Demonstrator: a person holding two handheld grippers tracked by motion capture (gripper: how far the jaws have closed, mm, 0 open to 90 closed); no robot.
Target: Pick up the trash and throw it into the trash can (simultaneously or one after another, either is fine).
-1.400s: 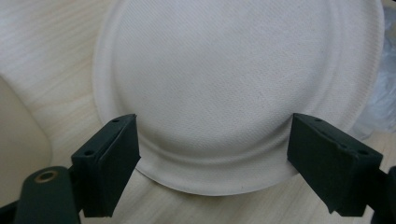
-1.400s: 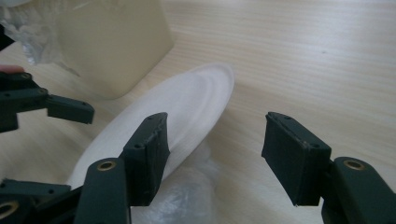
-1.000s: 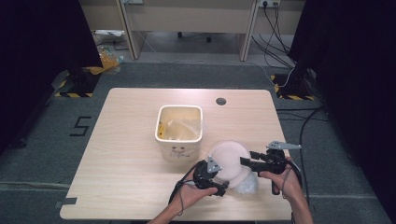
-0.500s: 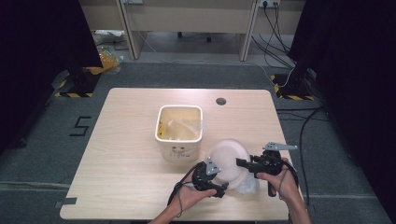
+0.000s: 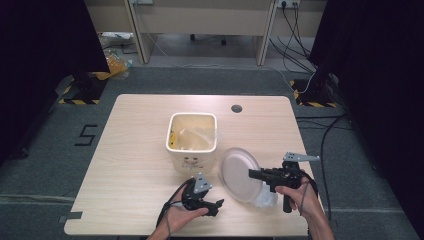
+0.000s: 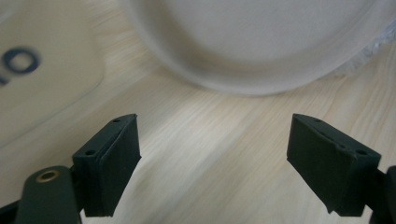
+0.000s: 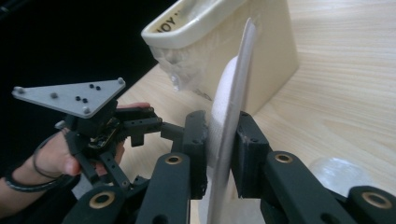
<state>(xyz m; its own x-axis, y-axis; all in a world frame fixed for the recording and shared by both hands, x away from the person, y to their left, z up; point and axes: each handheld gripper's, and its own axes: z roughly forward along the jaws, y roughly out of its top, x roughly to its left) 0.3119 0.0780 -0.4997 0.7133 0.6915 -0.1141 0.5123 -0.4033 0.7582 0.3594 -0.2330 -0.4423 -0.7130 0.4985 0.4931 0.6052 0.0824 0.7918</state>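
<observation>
Right gripper pinches the plate's rim (edge-on here).

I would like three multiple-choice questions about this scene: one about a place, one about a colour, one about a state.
1. Where is the bin?
A. left of the plate
B. right of the plate
C. on the floor

2. What colour is the plate?
A. red
B. white
C. black

3. How is the left gripper?
A. shut on the plate
B. shut on the bin
C. open

Answers:
1 A, the high view shows it left of the plate.
2 B, its surface is white.
3 C, nothing sits between its jaws; the right gripper holds the plate.
</observation>
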